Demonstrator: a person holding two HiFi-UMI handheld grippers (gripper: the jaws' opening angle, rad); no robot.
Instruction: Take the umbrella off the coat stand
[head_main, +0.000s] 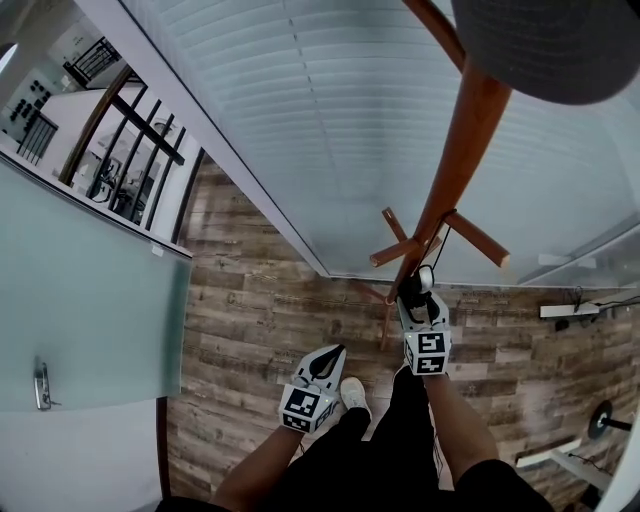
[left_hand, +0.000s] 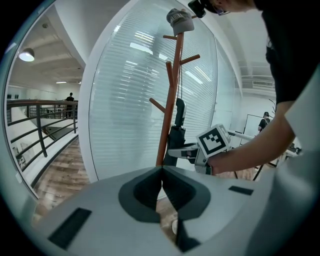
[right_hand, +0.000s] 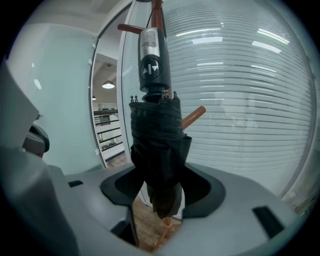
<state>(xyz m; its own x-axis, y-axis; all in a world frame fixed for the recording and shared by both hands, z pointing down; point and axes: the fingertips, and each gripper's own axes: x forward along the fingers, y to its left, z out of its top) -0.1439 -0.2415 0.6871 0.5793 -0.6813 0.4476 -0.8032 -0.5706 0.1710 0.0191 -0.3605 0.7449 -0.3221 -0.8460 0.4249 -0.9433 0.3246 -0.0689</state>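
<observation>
**A:** What is the head view showing?

**B:** The person is standing on the plank floor in front of a wooden coat stand. A grey cap is sitting on top of the stand. The right gripper is reaching in against the pole, where the black umbrella is hanging. The left gripper is hovering lower, well apart from the stand.

**A:** And the left gripper view?

**B:** The left gripper's jaws are pressing together with nothing between them. Beyond them, the right gripper is meeting the umbrella just beside the pole. A thin cord is running up from the umbrella's handle towards a peg.

**A:** And the right gripper view?

**B:** The right gripper is pinching the folded umbrella, with both pads bearing on the bunched fabric. The umbrella is standing upright, with its handle rising above the jaws. An orange-brown peg is poking out behind it.
</observation>
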